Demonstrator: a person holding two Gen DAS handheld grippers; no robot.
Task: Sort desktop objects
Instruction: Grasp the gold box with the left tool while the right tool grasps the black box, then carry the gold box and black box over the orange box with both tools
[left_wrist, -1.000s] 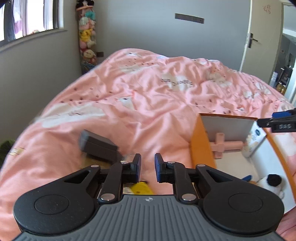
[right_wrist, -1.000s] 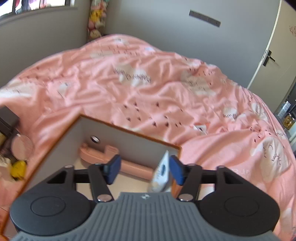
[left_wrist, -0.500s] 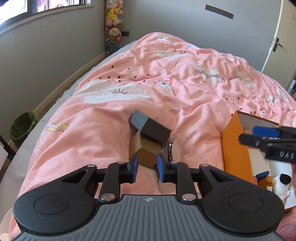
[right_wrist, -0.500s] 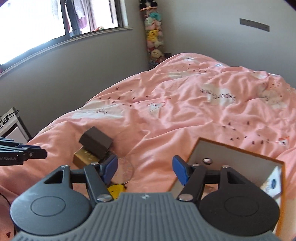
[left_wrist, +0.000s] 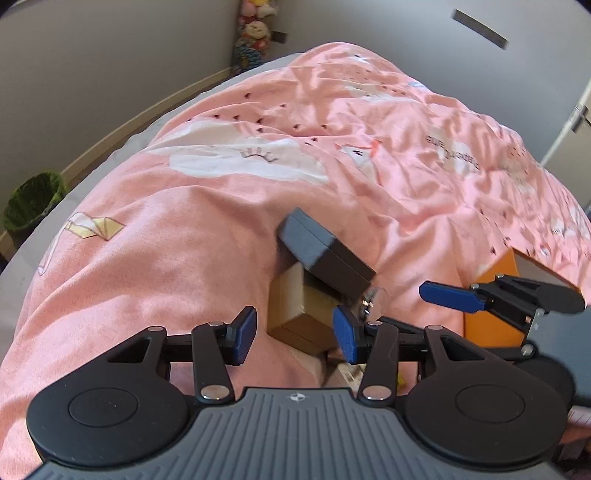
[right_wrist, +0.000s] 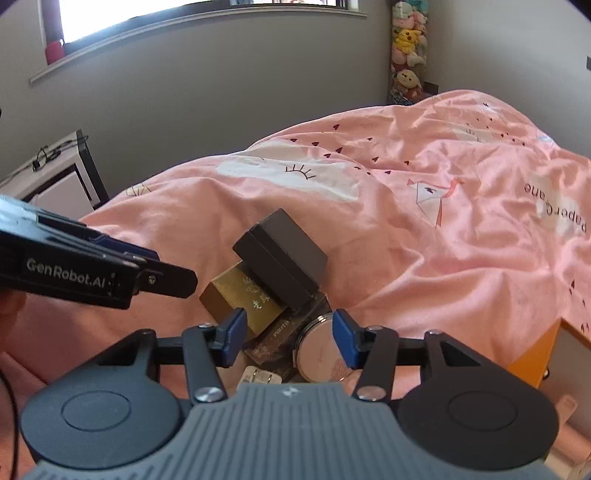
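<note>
Left gripper (left_wrist: 293, 334), jaws just widened and empty, frames the gold box (left_wrist: 295, 314) under a tilted dark box (left_wrist: 325, 254); open quilt (left_wrist: 166, 240) leftward.

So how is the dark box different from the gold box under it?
The dark box is matte grey-black and plain; the gold box is shiny with printed characters on top. The dark box lies tilted on top; the gold box sits underneath on the pink blanket. The dark box shows fully; the gold box is partly covered. Both are rectangular.

A dark grey box (right_wrist: 280, 260) lies tilted on a gold box (right_wrist: 236, 295) (round mirror (right_wrist: 319, 354) beside).
</note>
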